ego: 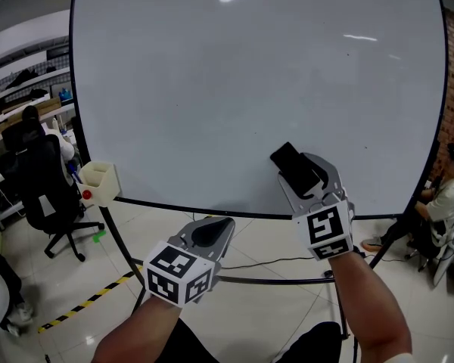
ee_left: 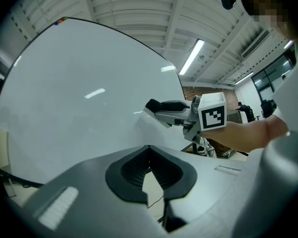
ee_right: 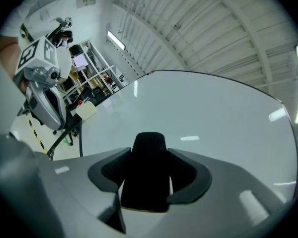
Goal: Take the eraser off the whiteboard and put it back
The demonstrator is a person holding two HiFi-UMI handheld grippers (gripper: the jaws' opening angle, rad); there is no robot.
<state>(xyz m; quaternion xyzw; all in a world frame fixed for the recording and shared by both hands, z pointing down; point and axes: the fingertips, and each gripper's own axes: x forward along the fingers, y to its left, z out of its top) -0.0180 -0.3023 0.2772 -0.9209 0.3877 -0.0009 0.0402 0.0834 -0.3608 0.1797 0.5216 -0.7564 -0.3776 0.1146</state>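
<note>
So far, about half seems done. The left tool (ego: 209, 231) hangs low, under the whiteboard's (ego: 234, 89) bottom edge, its jaws pressed together on nothing. The right tool (ego: 312, 178) pinches the black eraser (ego: 293, 166) and holds it before the board's lower right. Whether it touches the board I cannot tell. Taking it off looks finished, and setting it back remains.

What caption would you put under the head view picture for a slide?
Right gripper holds a black eraser before the whiteboard; left gripper hangs empty below.
</note>
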